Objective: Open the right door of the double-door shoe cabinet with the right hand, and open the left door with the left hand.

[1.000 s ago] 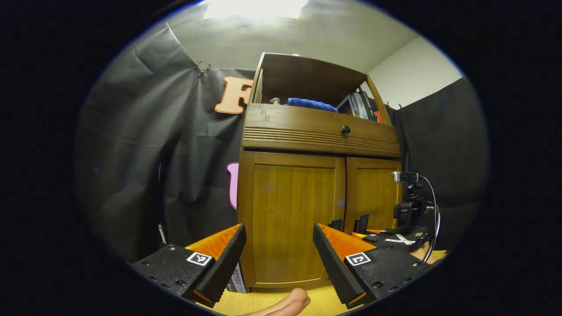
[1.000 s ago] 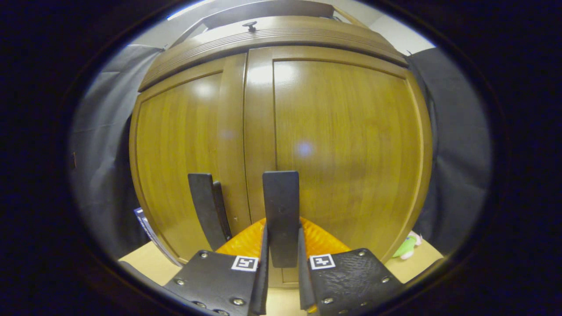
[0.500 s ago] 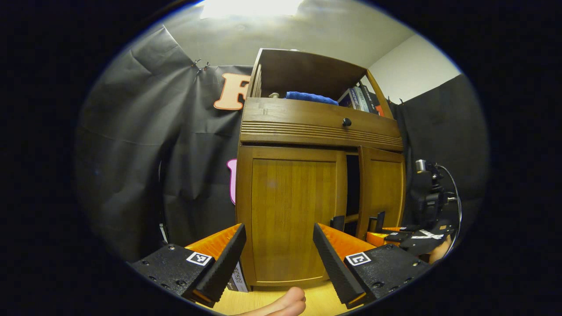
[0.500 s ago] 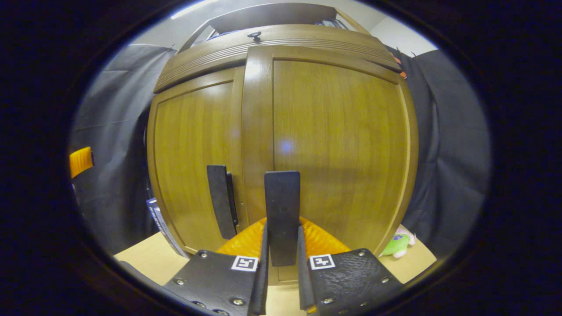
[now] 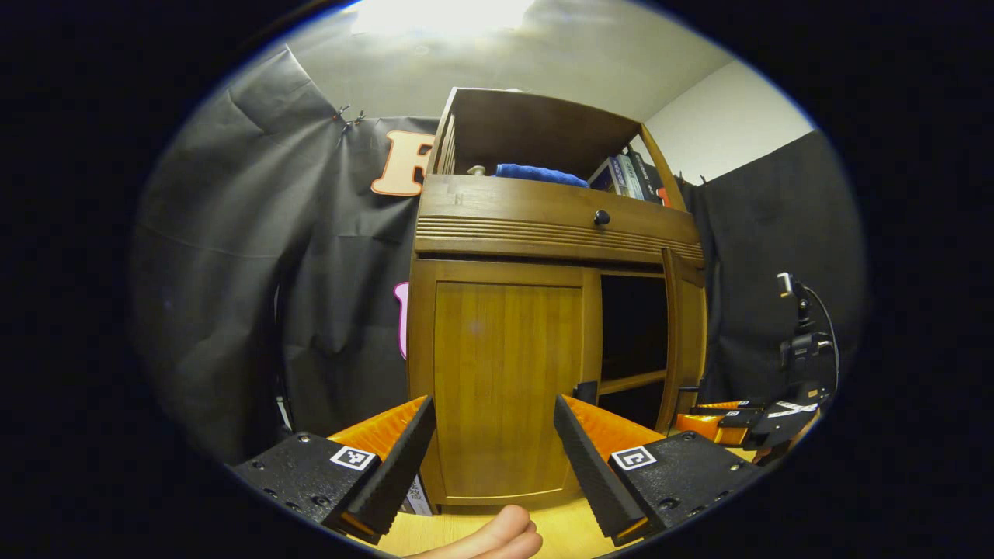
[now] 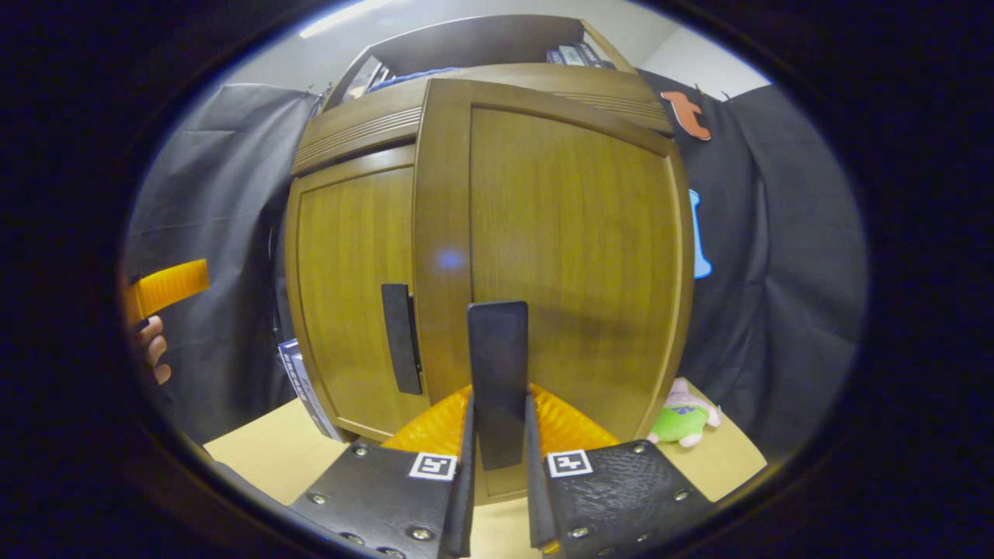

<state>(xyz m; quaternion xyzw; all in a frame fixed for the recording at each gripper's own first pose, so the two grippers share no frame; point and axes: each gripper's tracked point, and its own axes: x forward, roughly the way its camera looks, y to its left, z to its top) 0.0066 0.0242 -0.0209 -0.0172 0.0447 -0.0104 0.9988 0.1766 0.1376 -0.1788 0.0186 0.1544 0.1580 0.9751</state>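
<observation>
Two claws: right claw (image 6: 497, 497) pinching handle (image 6: 497, 373); left claw (image 5: 493, 458) spread (tan tabletop (image 5: 567, 532)).

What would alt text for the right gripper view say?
The right claw is clamped on the black handle of the shoe cabinet's right door, which stands swung open. The left door beside it is closed; a green plush toy lies nearby.

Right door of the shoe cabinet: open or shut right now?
Open, partway. In the left gripper view the right door is swung outward, baring a dark interior and a shelf; the left door is shut.
</observation>
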